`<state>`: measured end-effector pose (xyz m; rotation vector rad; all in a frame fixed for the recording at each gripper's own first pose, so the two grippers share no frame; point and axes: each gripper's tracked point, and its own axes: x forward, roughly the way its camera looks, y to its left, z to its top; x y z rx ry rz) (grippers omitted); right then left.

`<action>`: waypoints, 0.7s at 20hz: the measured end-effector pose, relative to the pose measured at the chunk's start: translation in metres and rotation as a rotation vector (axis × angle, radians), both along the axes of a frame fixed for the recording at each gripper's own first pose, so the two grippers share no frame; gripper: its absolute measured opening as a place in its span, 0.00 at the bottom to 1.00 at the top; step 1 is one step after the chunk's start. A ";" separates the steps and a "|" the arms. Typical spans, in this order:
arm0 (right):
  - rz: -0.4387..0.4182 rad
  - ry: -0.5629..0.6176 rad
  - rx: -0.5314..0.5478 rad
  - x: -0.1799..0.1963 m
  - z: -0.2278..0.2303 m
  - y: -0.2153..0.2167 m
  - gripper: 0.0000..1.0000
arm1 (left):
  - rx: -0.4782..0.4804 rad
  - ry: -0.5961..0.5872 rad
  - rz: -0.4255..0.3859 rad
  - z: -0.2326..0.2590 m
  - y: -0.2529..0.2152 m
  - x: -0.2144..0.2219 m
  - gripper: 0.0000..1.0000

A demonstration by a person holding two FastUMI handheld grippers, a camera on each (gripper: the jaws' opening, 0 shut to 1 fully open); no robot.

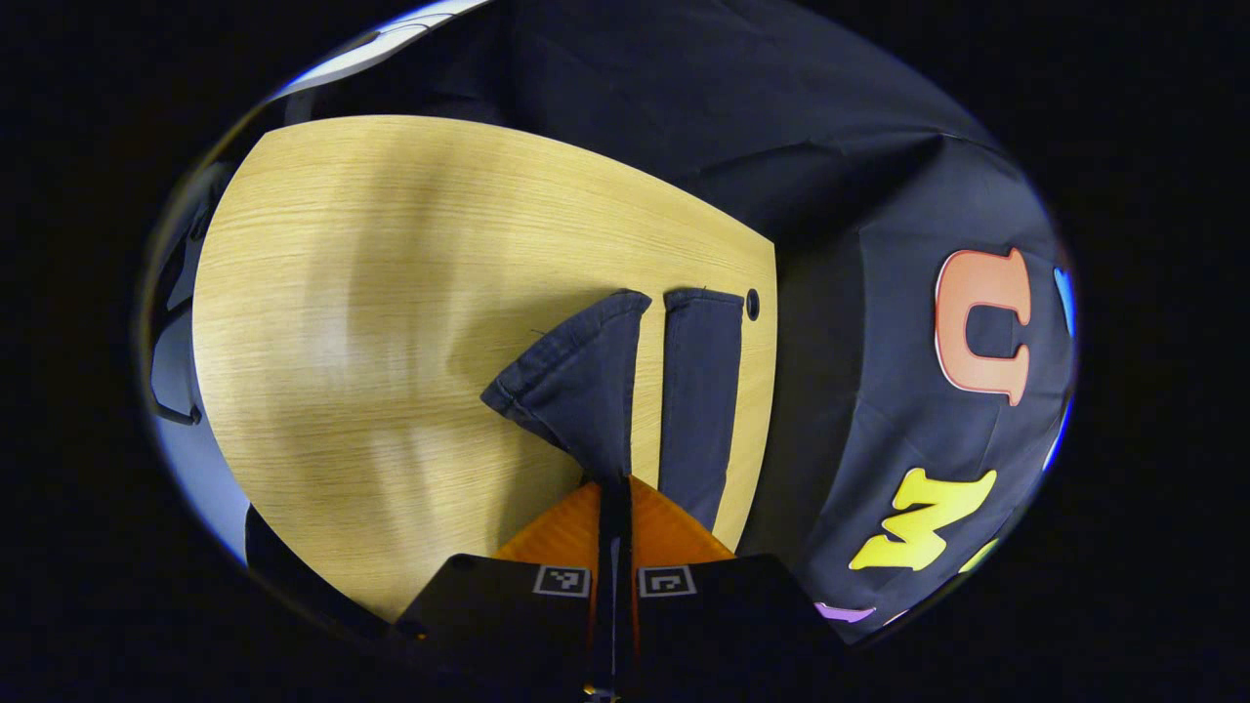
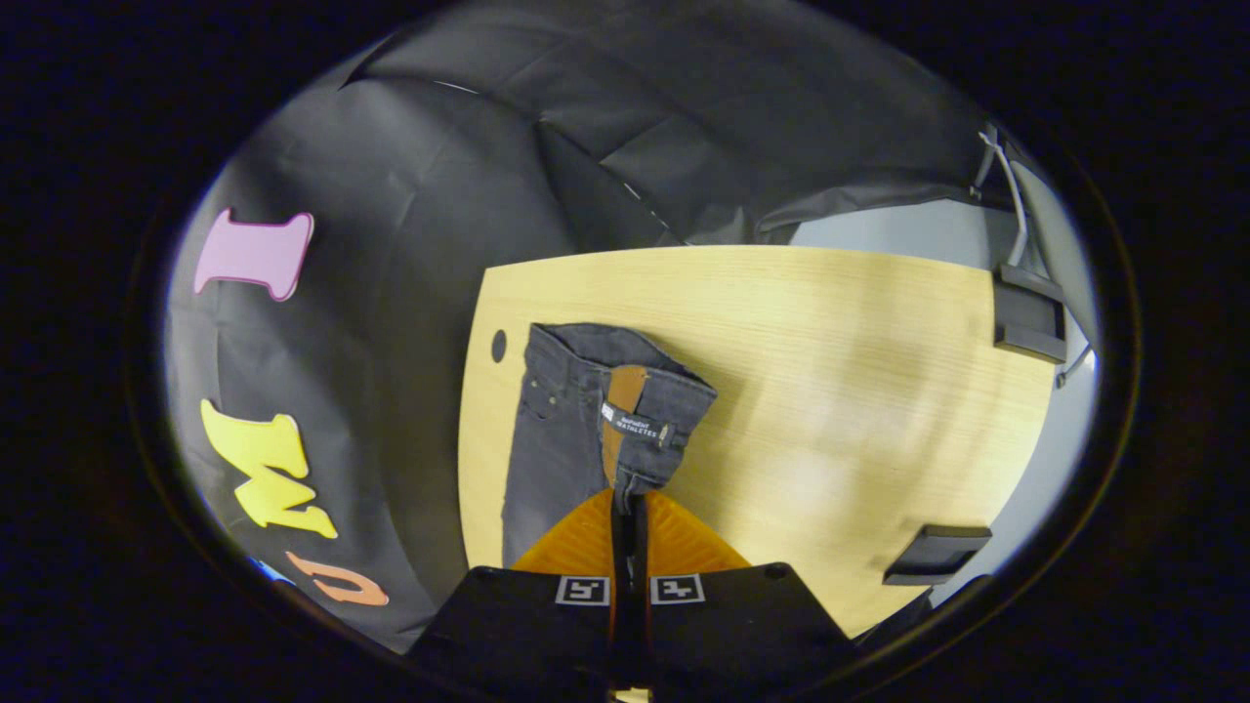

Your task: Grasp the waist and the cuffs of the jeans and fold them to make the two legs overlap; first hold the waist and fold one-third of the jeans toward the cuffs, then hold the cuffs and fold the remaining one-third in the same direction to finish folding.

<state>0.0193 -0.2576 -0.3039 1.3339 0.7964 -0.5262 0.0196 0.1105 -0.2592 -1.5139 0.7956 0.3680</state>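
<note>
Dark grey jeans lie on a light wooden table [image 1: 391, 293]. In the left gripper view my left gripper [image 1: 615, 493] is shut on one leg cuff [image 1: 576, 381] and holds it lifted, while the other leg [image 1: 698, 391] lies flat beside it toward the table's edge. In the right gripper view my right gripper [image 2: 630, 508] is shut on the waist [image 2: 640, 420], raised and turned so the inner label and a brown patch face me. The other half of the waist [image 2: 557, 410] rests flat on the table [image 2: 830, 371].
A small round hole [image 1: 752, 304] sits in the table near the flat cuff; the hole [image 2: 499, 345] also appears beside the waist. Black cloth walls stand close along that table edge. Dark objects [image 2: 1025, 312] [image 2: 937, 554] sit at the table's far side.
</note>
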 end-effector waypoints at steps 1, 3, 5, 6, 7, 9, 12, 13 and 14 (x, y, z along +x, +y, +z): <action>0.009 -0.017 -0.001 0.006 0.010 0.000 0.00 | 0.000 -0.002 -0.008 0.005 0.002 0.002 0.04; 0.032 -0.044 -0.007 0.021 0.029 0.002 0.00 | -0.001 0.003 -0.017 0.012 0.009 0.010 0.04; 0.050 -0.065 -0.009 0.040 0.044 0.002 0.00 | -0.014 0.011 -0.029 0.019 0.014 0.023 0.04; 0.056 -0.072 -0.006 0.049 0.049 0.001 0.00 | -0.026 0.012 -0.040 0.023 0.016 0.032 0.04; 0.059 -0.075 -0.002 0.058 0.053 0.000 0.00 | -0.033 0.003 -0.047 0.027 0.018 0.043 0.04; 0.069 -0.074 -0.003 0.074 0.057 0.000 0.00 | -0.038 -0.014 -0.064 0.035 0.021 0.069 0.04; 0.091 -0.076 -0.022 0.103 0.057 0.001 0.00 | -0.034 -0.031 -0.103 0.039 0.018 0.109 0.04; 0.092 -0.074 -0.025 0.114 0.057 0.000 0.01 | -0.029 -0.040 -0.116 0.042 0.016 0.125 0.04; 0.096 -0.072 -0.028 0.125 0.054 0.000 0.01 | -0.019 -0.048 -0.132 0.042 0.013 0.141 0.04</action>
